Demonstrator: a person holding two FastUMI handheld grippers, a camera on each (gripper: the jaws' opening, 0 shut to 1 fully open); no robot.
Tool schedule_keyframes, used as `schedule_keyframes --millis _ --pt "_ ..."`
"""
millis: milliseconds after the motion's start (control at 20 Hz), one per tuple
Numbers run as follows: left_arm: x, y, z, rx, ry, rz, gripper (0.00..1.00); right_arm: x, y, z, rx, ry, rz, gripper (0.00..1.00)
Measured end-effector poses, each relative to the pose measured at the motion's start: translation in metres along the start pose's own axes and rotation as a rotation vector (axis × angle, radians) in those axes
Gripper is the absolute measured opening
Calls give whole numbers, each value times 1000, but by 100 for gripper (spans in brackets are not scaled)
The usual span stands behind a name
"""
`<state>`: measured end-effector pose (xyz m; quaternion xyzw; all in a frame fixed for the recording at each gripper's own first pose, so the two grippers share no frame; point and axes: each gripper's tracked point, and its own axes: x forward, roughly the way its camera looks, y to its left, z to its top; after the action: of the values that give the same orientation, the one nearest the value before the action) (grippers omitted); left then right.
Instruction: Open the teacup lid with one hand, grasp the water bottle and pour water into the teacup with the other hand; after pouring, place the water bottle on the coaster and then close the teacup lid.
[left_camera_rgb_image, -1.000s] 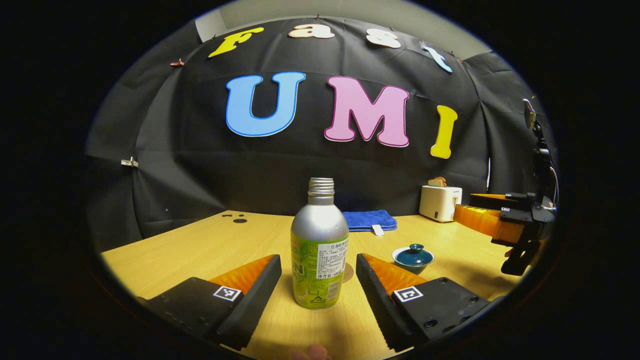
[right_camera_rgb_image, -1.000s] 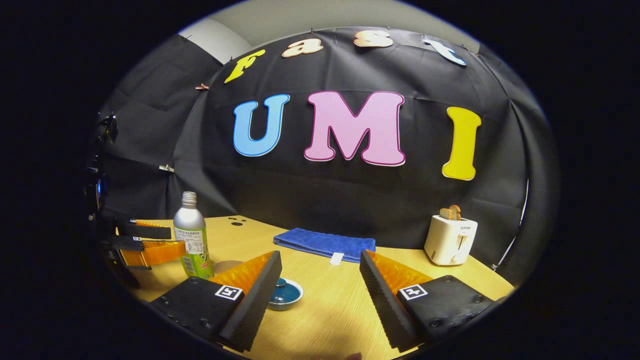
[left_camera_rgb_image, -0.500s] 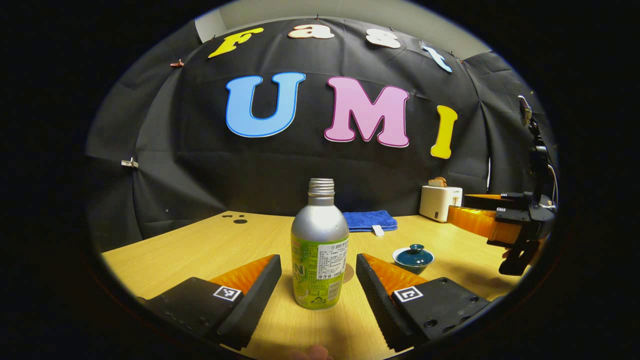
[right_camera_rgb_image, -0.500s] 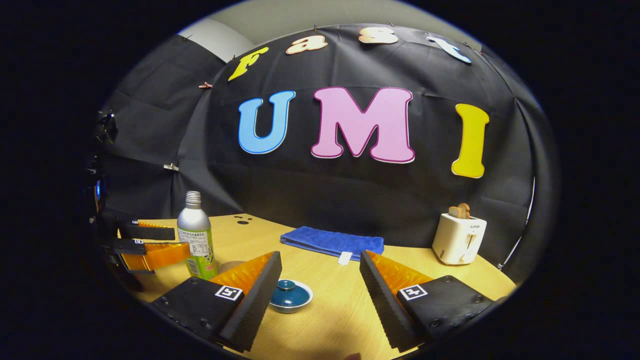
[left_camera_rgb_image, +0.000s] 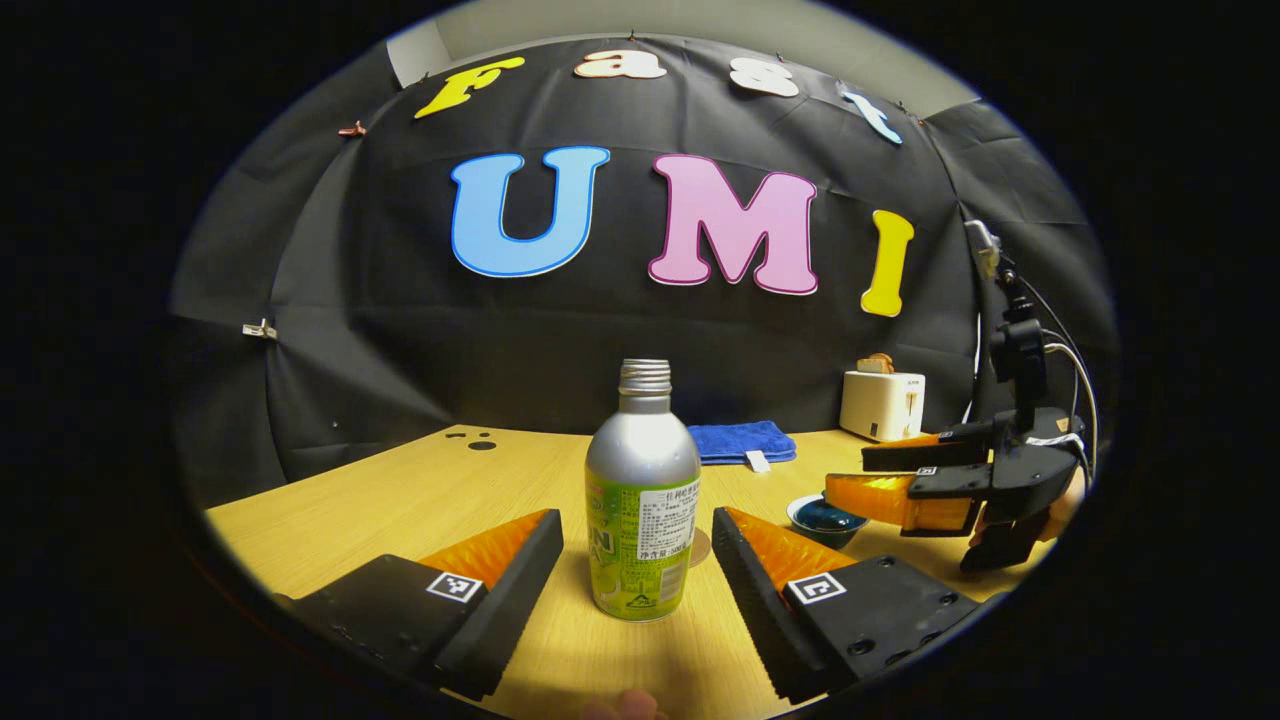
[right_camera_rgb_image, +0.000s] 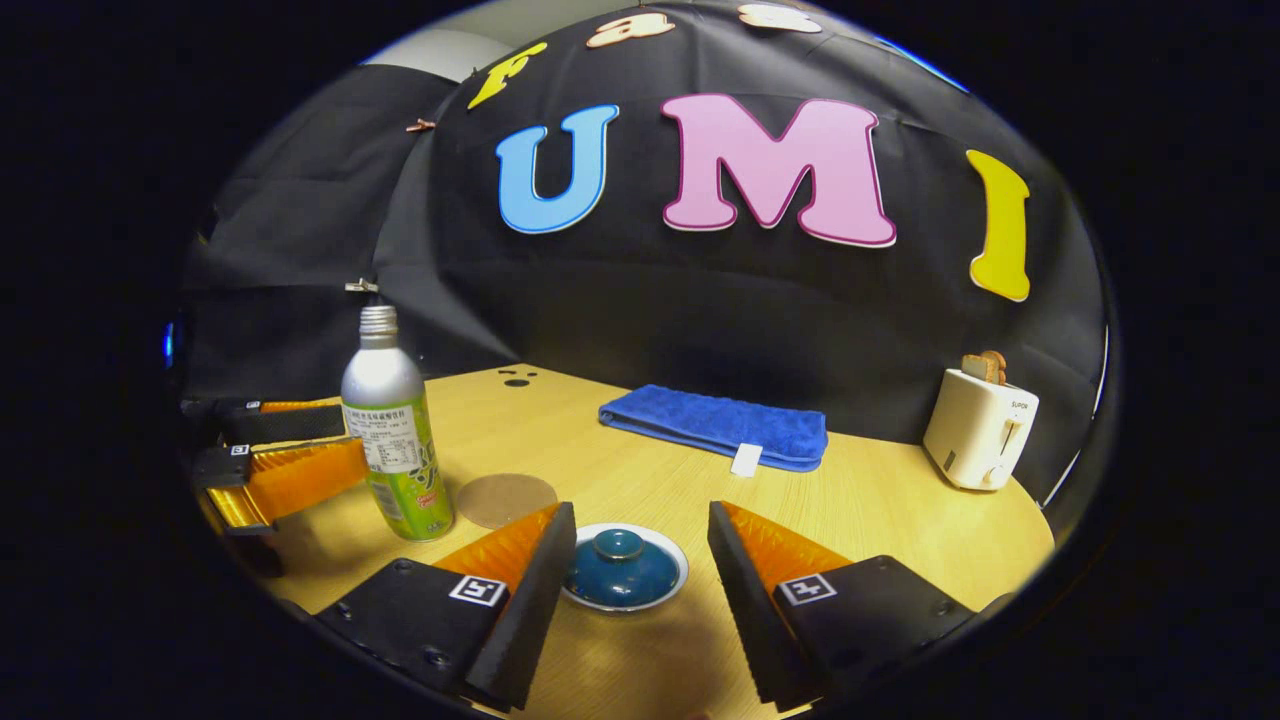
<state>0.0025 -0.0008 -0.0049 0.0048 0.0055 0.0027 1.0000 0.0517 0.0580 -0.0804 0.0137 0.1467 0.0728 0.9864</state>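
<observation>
Between open right gripper fingers, lidded teacup

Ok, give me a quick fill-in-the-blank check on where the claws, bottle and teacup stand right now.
1. The teacup has its lid ____.
2. The bottle stands ____ the left claw's open fingers.
3. The right claw frames the ____.
4. The coaster lies flat with ____ on it.

Missing words: on; between; teacup; nothing
</observation>
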Motion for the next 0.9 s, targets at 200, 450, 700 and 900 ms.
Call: schedule_keyframes --millis 200,450,700,900 --pt "0 -2 0 -8 1 -8 95 11 2 -6 1 34 0 74" --pt "0 -2 0 -14 1 -12 95 16 8 -14 44 58 31 48" --pt "2 -1 -2 -28 9 -12 95 16 9 -12 48 52 39 32" --pt "3 0 -4 -31 15 -10 95 12 8 -1 48 19 39 30"
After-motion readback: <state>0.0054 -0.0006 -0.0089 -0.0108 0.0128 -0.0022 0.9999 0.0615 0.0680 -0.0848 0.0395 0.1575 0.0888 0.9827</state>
